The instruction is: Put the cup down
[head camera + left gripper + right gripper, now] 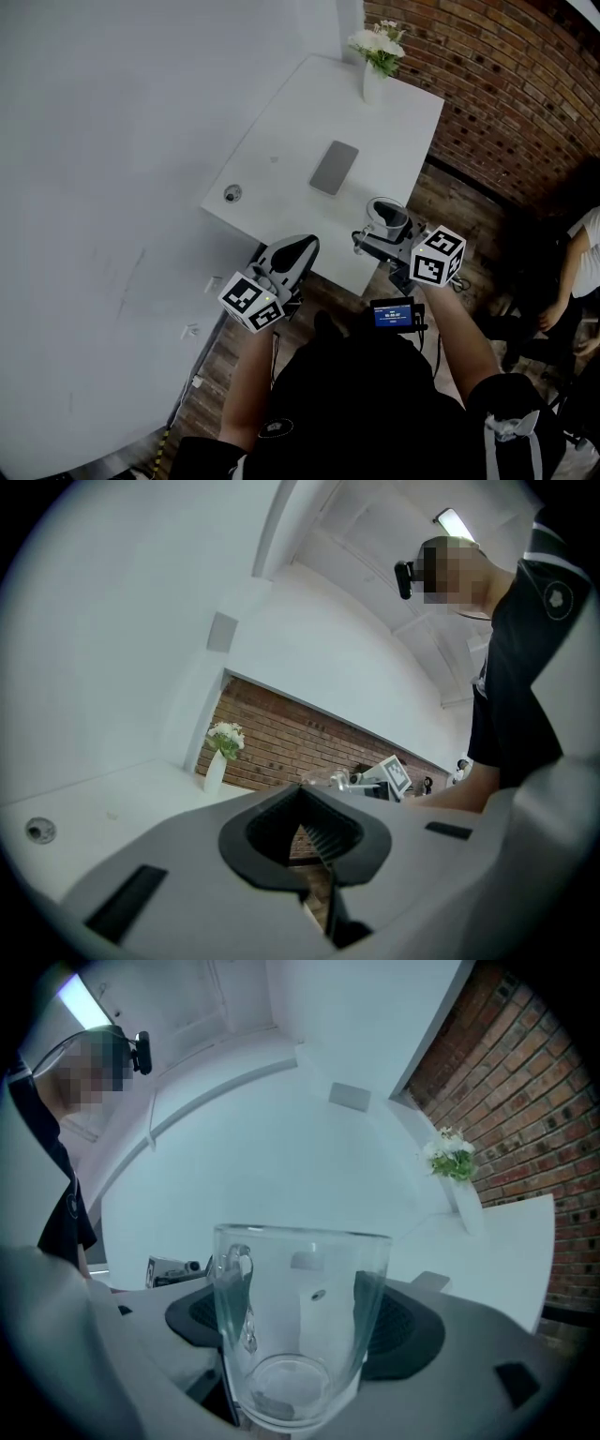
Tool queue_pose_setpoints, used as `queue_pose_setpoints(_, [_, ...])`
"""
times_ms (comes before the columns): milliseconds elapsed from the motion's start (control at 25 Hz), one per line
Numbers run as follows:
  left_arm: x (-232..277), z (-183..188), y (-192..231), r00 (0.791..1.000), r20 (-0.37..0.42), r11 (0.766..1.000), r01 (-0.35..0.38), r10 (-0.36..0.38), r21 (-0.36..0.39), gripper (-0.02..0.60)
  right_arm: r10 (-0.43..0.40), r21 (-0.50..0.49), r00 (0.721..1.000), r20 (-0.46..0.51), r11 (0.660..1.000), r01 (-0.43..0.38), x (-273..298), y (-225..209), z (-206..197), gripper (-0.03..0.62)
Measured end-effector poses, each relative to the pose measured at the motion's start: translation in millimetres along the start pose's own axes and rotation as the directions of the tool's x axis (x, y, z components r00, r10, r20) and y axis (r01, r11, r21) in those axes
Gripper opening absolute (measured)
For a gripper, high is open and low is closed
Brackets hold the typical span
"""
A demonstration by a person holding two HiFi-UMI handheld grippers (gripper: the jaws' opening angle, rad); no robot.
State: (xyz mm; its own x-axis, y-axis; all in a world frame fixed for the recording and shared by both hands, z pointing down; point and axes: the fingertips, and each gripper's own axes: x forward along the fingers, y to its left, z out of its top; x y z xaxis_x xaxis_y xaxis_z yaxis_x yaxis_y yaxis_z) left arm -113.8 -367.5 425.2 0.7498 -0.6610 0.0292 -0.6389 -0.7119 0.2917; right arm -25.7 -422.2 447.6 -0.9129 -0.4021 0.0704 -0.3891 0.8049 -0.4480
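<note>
A clear glass cup (387, 217) with a handle is held upright in my right gripper (377, 231), over the near right edge of the white table (281, 141). In the right gripper view the cup (300, 1316) fills the gap between the dark pads (398, 1330), and my right gripper (302, 1354) is shut on its lower body. I cannot tell whether the cup's base touches the table. My left gripper (302, 247) hovers just off the table's near edge, to the left of the cup. Its jaws are shut with nothing between them (305, 825).
On the table lie a grey phone (335, 167) in the middle, a white vase of flowers (376, 58) at the far corner and a small round object (232, 194) near the left edge. A brick wall (506, 84) stands right; another person (577, 258) sits at far right.
</note>
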Motion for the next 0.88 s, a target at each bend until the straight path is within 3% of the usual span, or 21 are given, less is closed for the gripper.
queue_pose_setpoints(320, [5, 0, 20, 0.999, -0.027, 0.999, -0.036, 0.036, -0.017, 0.008, 0.003, -0.004, 0.997, -0.080, 1.000, -0.003, 56, -52, -22, 0.405])
queue_pose_setpoints(600, [11, -5, 35, 0.998, -0.031, 0.998, -0.060, 0.060, -0.026, 0.009, -0.087, -0.107, 0.989, -0.120, 0.992, 0.074, 123, -116, -45, 0.405])
queue_pose_setpoints(880, [-6, -16, 53, 0.990, -0.038, 0.989, -0.135, 0.133, -0.066, 0.008, -0.168, -0.215, 0.972, -0.161, 0.968, 0.132, 184, -167, -60, 0.405])
